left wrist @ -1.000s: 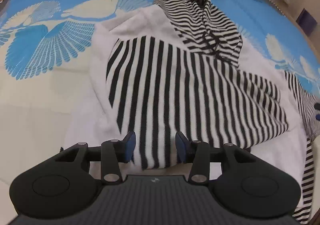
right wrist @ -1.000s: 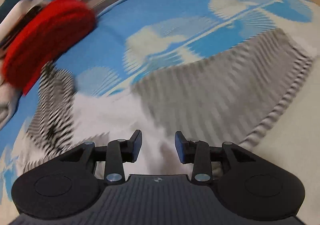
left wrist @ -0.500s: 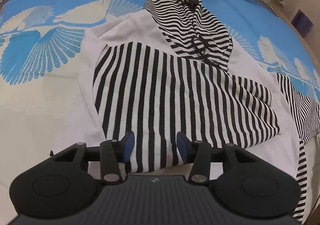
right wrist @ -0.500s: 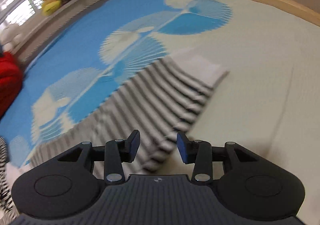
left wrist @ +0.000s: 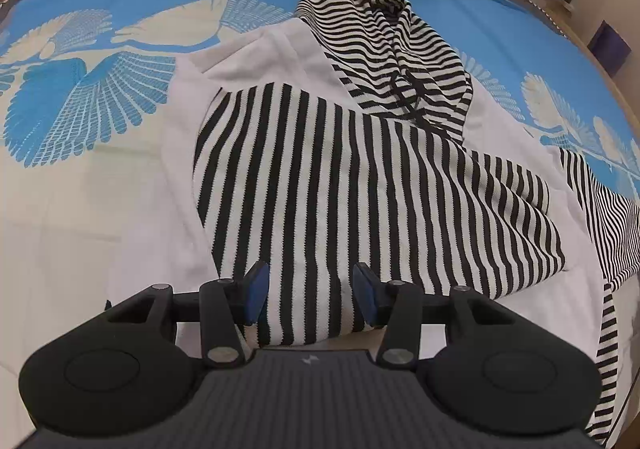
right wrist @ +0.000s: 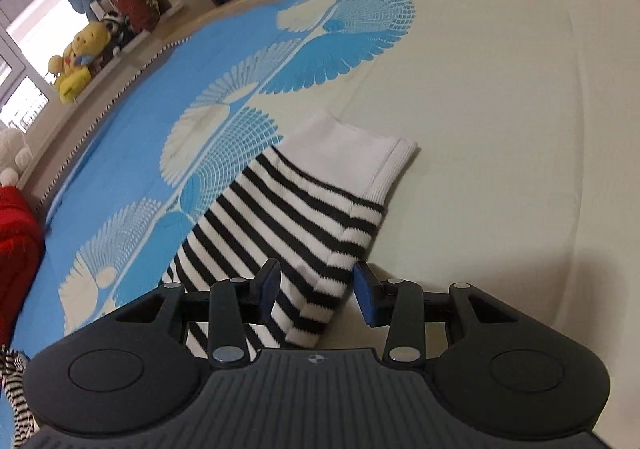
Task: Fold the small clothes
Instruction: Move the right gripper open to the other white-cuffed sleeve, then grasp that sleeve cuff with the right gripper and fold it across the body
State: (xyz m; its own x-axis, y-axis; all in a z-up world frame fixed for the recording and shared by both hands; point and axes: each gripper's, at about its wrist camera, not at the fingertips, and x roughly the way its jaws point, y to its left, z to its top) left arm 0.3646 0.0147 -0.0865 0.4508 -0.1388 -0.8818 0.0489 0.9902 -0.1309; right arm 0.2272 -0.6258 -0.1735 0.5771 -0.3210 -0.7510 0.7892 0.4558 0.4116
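Blue-and-cream bedspread [left wrist: 100, 209] carries the striped hoodie [left wrist: 360, 177], its right sleeve [right wrist: 288, 225] cut off by the frame. Left gripper [left wrist: 308, 293] and right gripper [right wrist: 318, 291] both gape, nothing clamped.

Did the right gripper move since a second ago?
Yes. The right gripper swung along the bedspread, away from the red blanket, down the striped sleeve to near its white cuff. Its jaws are open.

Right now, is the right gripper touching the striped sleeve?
Cannot tell. In the right wrist view the right gripper has open jaws, with the striped sleeve lying between and beneath them, but this angle does not show whether the pads rest on the cloth.
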